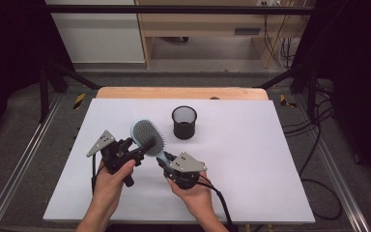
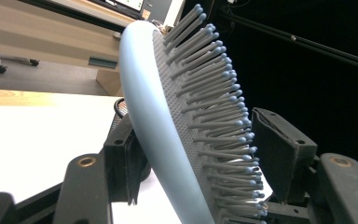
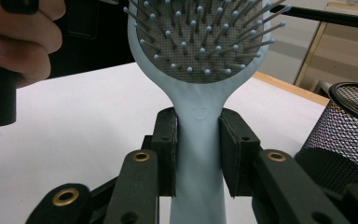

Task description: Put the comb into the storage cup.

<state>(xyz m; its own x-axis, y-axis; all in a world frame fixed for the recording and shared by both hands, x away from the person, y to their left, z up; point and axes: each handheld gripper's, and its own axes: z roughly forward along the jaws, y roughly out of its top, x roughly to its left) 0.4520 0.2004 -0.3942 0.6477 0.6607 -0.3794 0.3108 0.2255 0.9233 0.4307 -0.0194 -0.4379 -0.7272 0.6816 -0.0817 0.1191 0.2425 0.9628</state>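
The right gripper (image 3: pixel 198 156) has its jaws clamped on the pale blue hairbrush (image 1: pixel 148 137) handle, held above the white surface (image 1: pixel 251 159), left of the mesh cup (image 1: pixel 184 122). The left gripper (image 2: pixel 196 154) straddles its head; whether those jaws press it is unclear, bristles hiding contact.

Grey floor (image 1: pixel 207 77), wooden cabinet (image 1: pixel 212 24), black curtains (image 1: pixel 352 48).

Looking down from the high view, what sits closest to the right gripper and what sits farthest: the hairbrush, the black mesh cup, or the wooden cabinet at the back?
From the right gripper:
1. Hairbrush, its handle clamped in that gripper.
2. Black mesh cup, on the table beyond it.
3. Wooden cabinet, on the floor past the table's far edge.
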